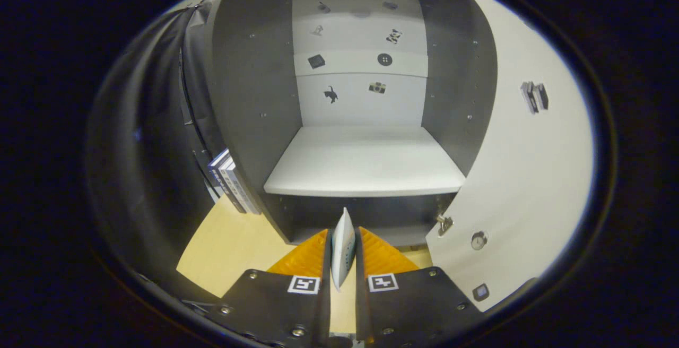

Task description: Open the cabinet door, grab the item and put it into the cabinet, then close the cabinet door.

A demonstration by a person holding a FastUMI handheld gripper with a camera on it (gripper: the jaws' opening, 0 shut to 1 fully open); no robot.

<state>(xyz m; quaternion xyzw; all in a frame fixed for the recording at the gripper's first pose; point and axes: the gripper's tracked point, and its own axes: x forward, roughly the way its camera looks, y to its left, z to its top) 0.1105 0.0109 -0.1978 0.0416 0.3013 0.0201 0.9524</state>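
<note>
My hand-held gripper (344,255) nearly closed, both orange fingers (305,258) pinching thin white packet (343,247) upright at bottom centre, below shelf (366,170). Packet looks light, flat, maybe floppy; I judge mid-edge grip adequate. Door (525,178) open at right.

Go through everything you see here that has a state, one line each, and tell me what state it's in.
cabinet door: swung open, to the right of the opening.
shelf: bare, nothing placed on it.
gripper: shut on the thin white item.
thin white item: held edge-on and upright between the orange fingers, just in front of the cabinet, not yet inside.
books: standing against the cabinet's left outer side.
</note>
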